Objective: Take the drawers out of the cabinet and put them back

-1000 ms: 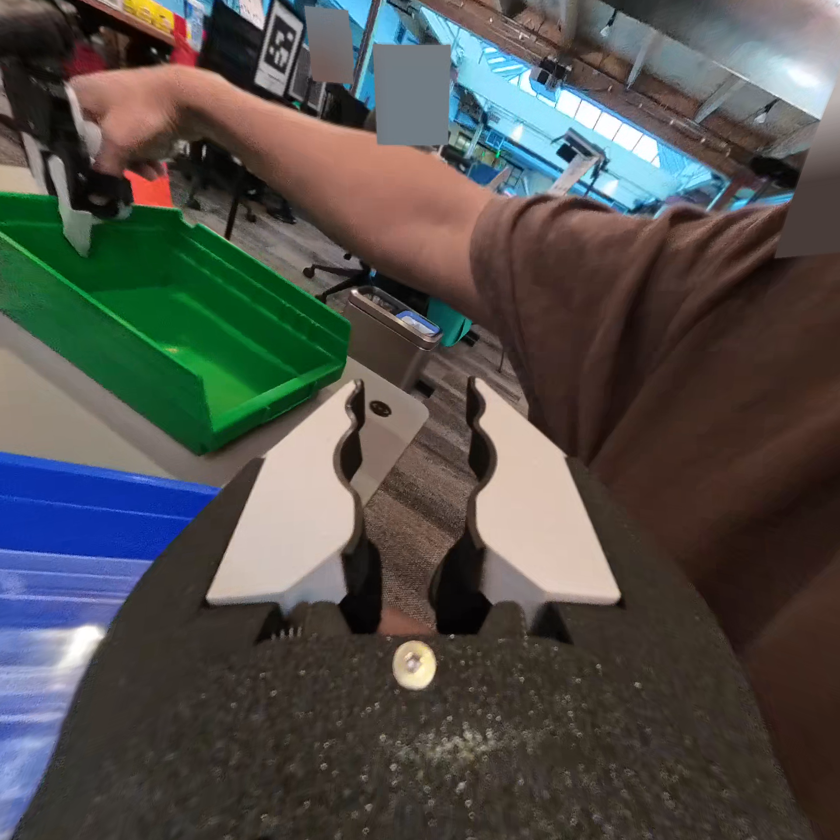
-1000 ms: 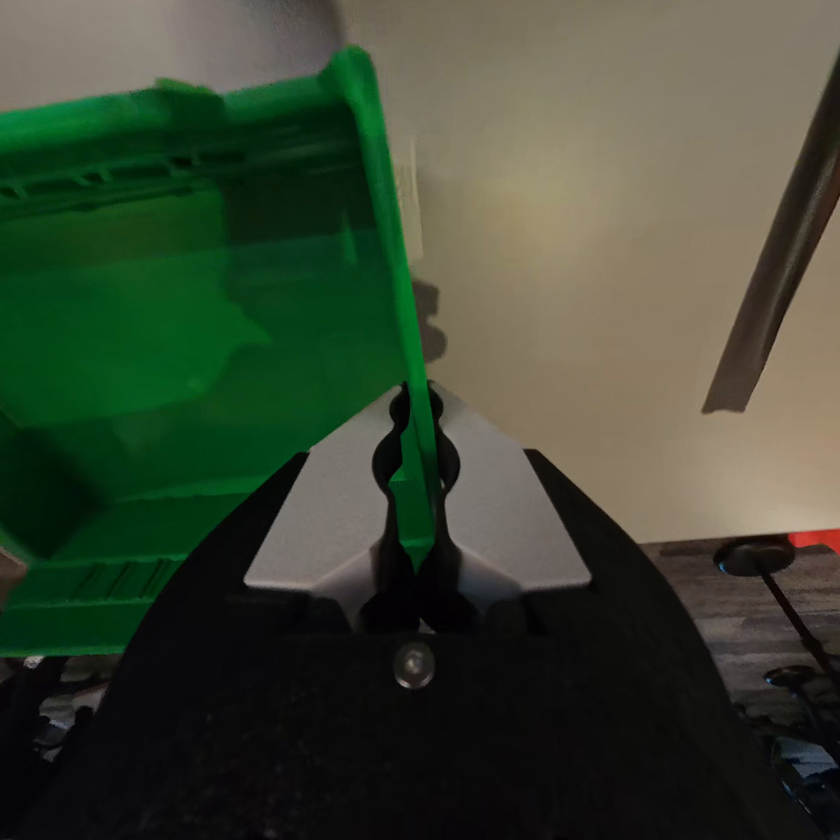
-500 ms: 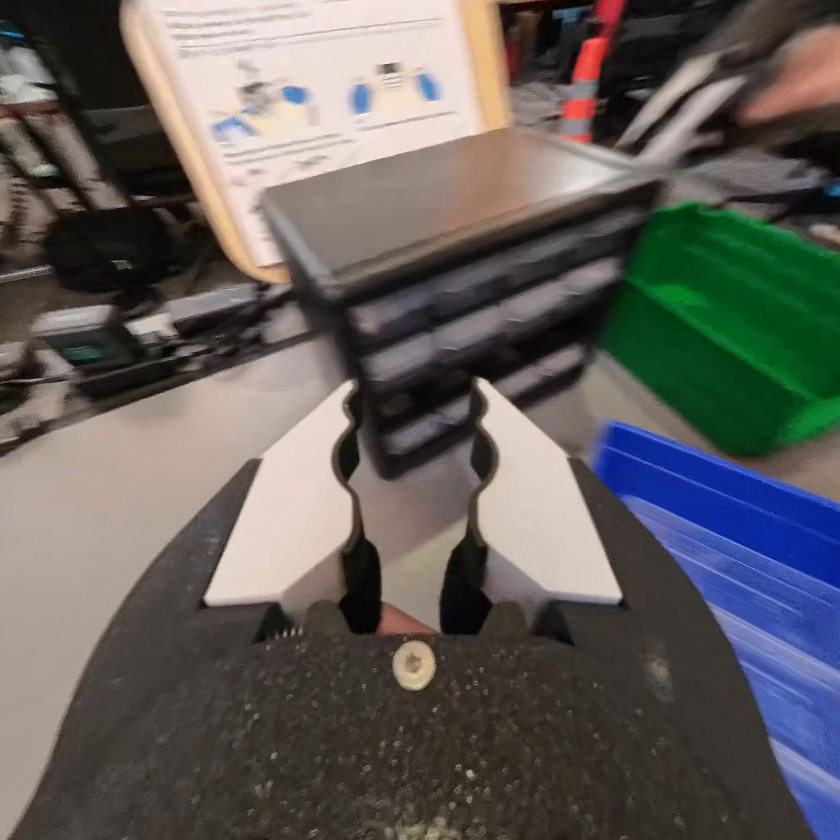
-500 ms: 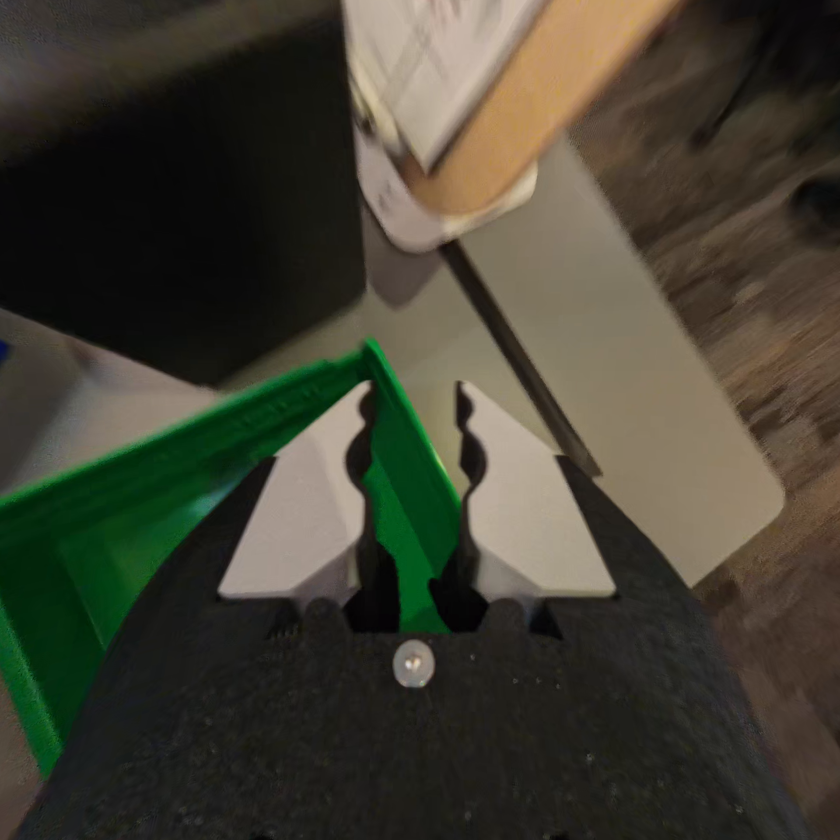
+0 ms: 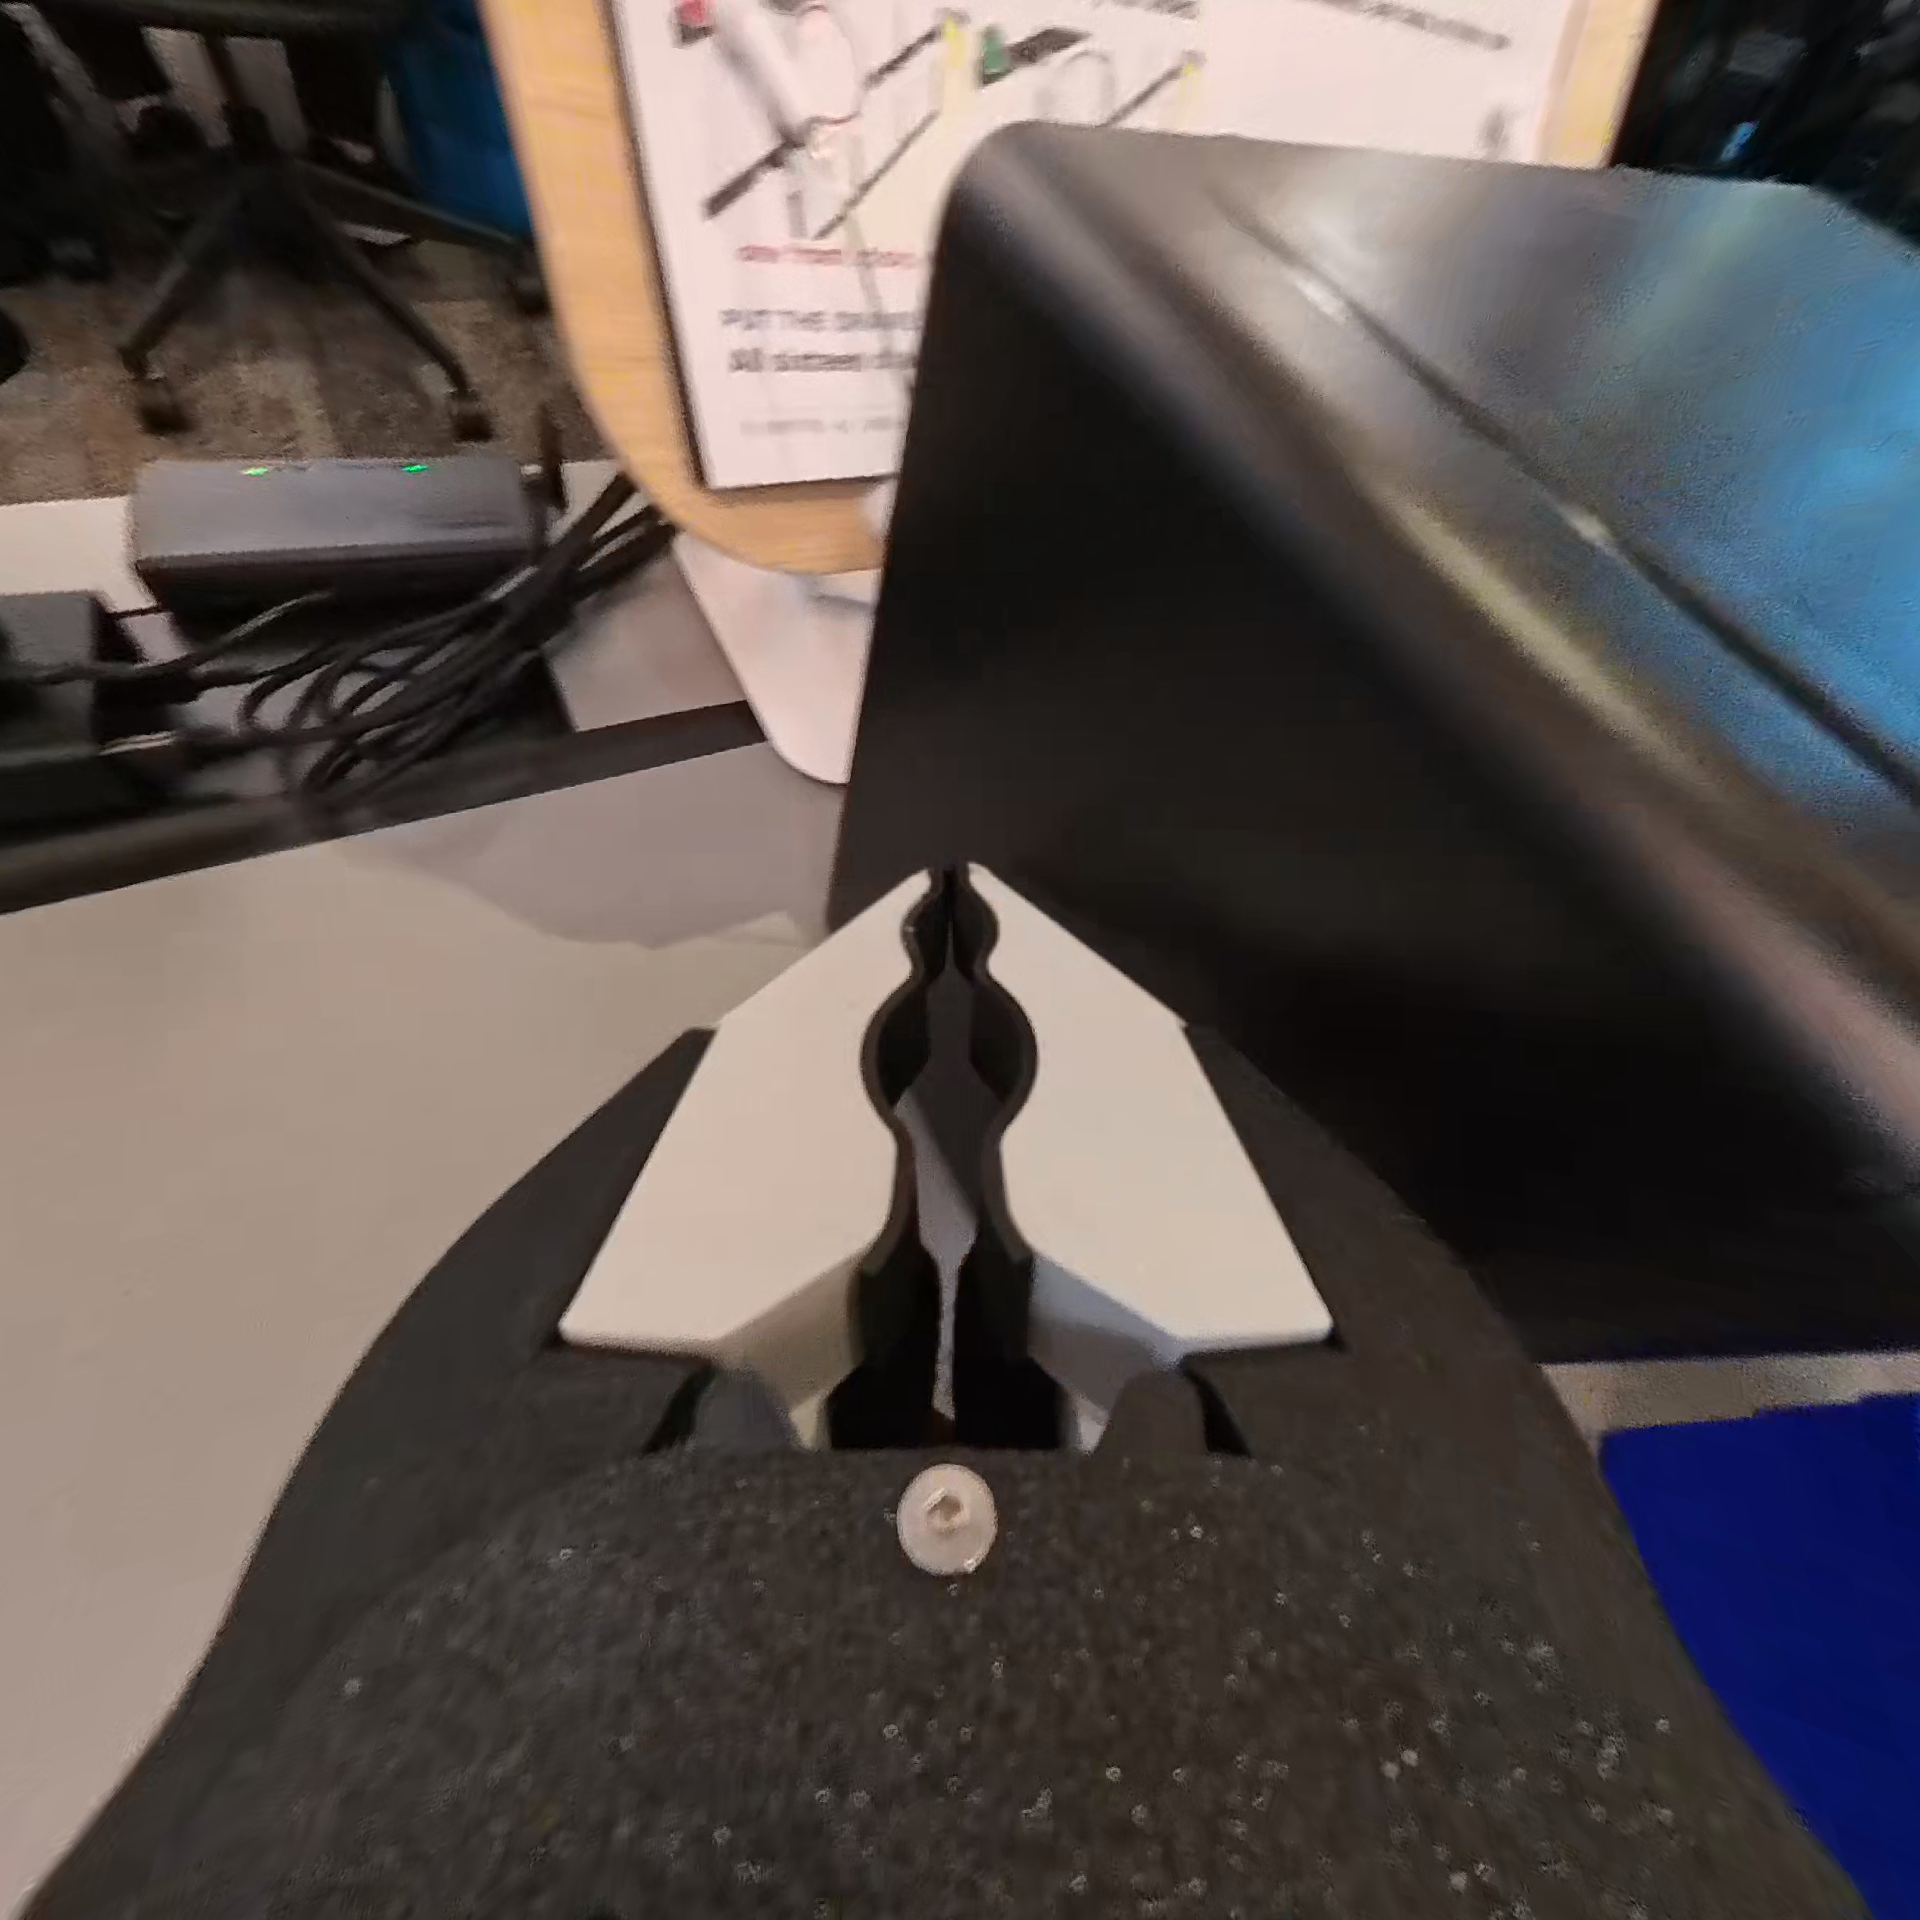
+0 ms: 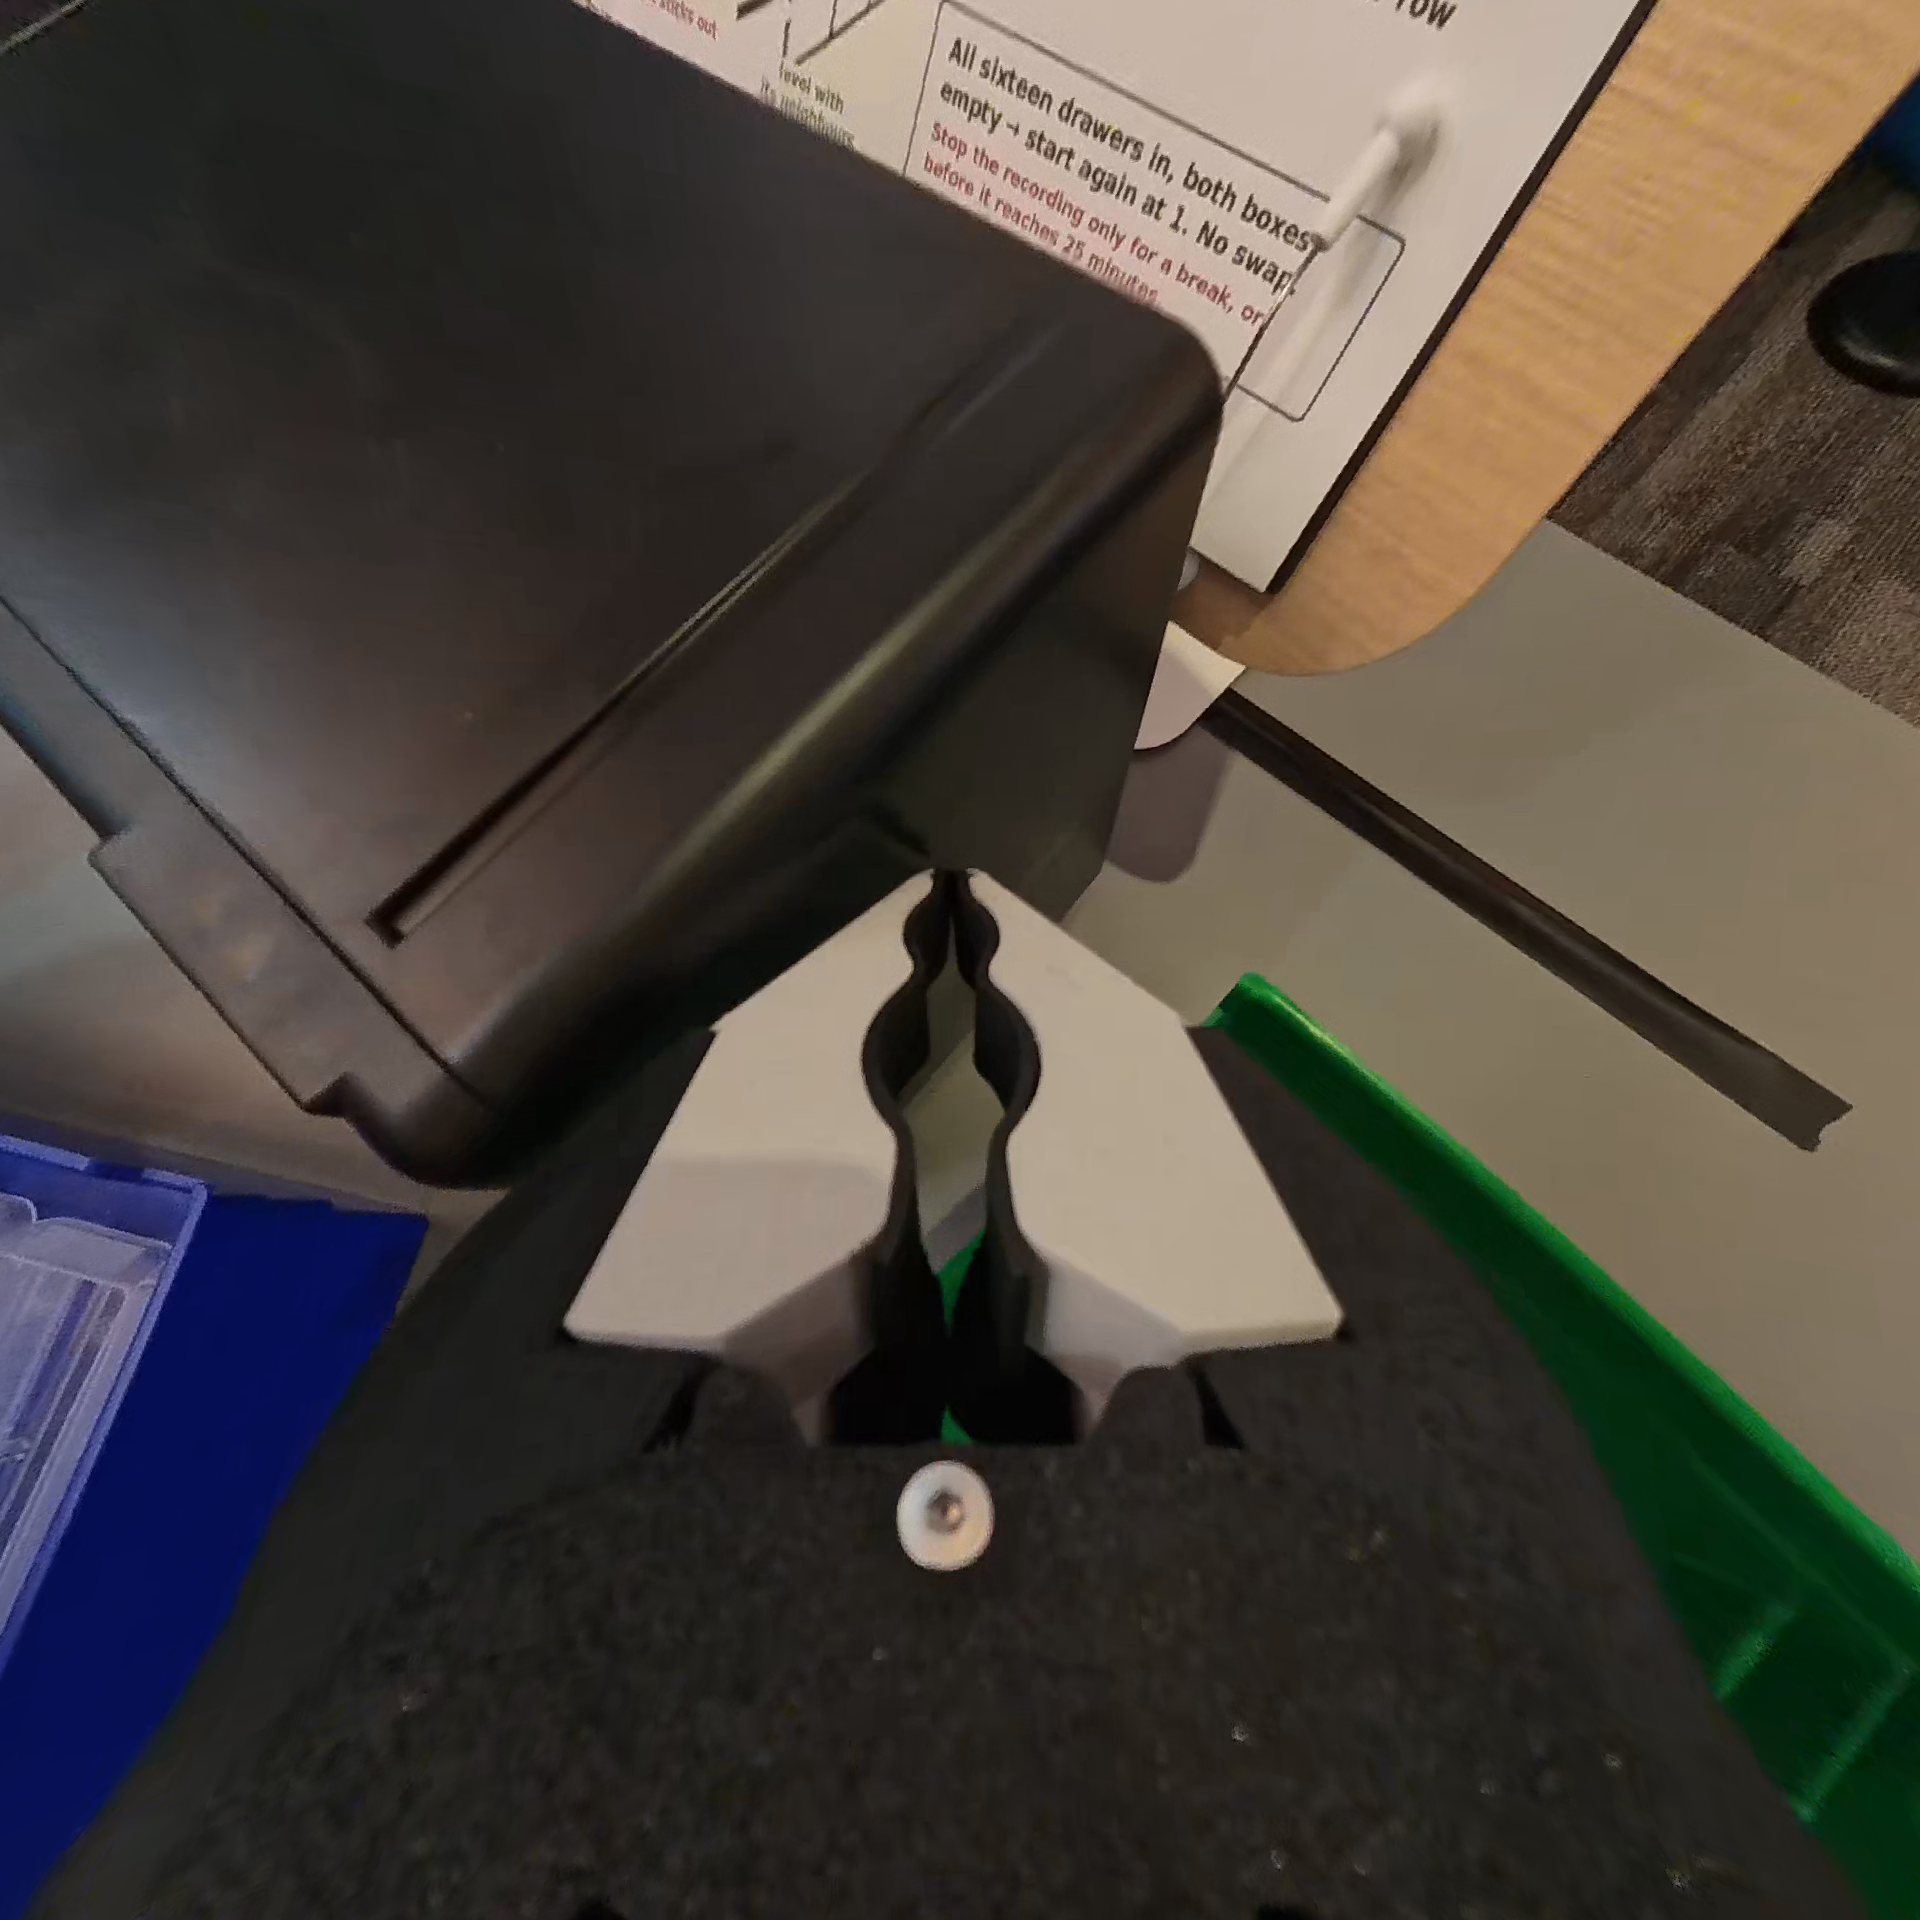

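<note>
The cabinet is plain glossy black. Both pairs of tongs, the left tongs and the right tongs, have pale grey fingers set in speckled black bodies. The counter is light grey. On the near left sits a deep blue bin, on the right a bright green bin. Behind stands a light wood-grain board carrying a white sheet with black and red print. Black cables lie far left.
</note>
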A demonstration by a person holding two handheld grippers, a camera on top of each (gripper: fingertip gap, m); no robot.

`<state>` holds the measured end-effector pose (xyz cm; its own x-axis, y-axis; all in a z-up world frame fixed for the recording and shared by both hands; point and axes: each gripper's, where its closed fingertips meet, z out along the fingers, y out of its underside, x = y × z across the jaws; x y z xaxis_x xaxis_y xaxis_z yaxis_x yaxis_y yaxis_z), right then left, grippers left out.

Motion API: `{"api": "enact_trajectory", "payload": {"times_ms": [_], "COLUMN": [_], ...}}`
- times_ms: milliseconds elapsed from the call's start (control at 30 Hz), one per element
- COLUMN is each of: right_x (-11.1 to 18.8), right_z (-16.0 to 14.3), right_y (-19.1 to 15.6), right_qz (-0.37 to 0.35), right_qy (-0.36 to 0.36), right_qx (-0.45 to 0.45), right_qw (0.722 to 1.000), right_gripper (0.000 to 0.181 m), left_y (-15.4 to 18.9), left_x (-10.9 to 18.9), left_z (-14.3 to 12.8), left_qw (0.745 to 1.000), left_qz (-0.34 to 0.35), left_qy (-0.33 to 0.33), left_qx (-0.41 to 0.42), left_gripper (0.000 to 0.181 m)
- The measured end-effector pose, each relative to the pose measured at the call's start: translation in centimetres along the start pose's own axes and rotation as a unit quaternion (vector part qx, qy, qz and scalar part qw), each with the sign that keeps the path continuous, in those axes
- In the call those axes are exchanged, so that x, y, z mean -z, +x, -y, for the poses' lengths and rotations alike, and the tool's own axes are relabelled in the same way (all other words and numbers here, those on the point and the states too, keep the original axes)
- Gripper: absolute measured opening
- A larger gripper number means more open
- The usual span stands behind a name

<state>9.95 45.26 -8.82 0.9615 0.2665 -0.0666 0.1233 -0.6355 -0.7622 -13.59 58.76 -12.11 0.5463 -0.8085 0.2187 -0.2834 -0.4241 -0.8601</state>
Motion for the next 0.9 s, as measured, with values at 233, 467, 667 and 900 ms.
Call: {"api": "enact_trajectory", "payload": {"times_ms": [233, 467, 667, 900], "right_x": [-0.2, 0.0, 0.5, 0.5], "right_z": [-1.7, -2.6, -3.1, -3.1], "right_y": [-0.8, -1.5, -2.5, -2.9], "right_qz": [-0.029, -0.041, -0.058, -0.052], "right_qy": [-0.032, -0.041, -0.059, -0.058], "right_qx": [0.033, 0.044, 0.074, 0.066], "right_qw": [0.998, 0.997, 0.994, 0.995], "right_gripper": [0.000, 0.000, 0.000, 0.000], "left_y": [0.6, 1.4, 1.6, 1.8], "left_x": [0.2, 1.6, 2.3, 3.3], "left_z": [0.0, -0.9, -1.4, -2.0], "left_qw": [1.000, 0.999, 1.000, 1.000], "left_qz": [-0.002, 0.014, 0.006, 0.003], "left_qy": [0.002, 0.010, 0.017, 0.019], "left_qx": [-0.007, -0.027, -0.017, -0.020], "left_gripper": [0.000, 0.000, 0.000, 0.000]}}
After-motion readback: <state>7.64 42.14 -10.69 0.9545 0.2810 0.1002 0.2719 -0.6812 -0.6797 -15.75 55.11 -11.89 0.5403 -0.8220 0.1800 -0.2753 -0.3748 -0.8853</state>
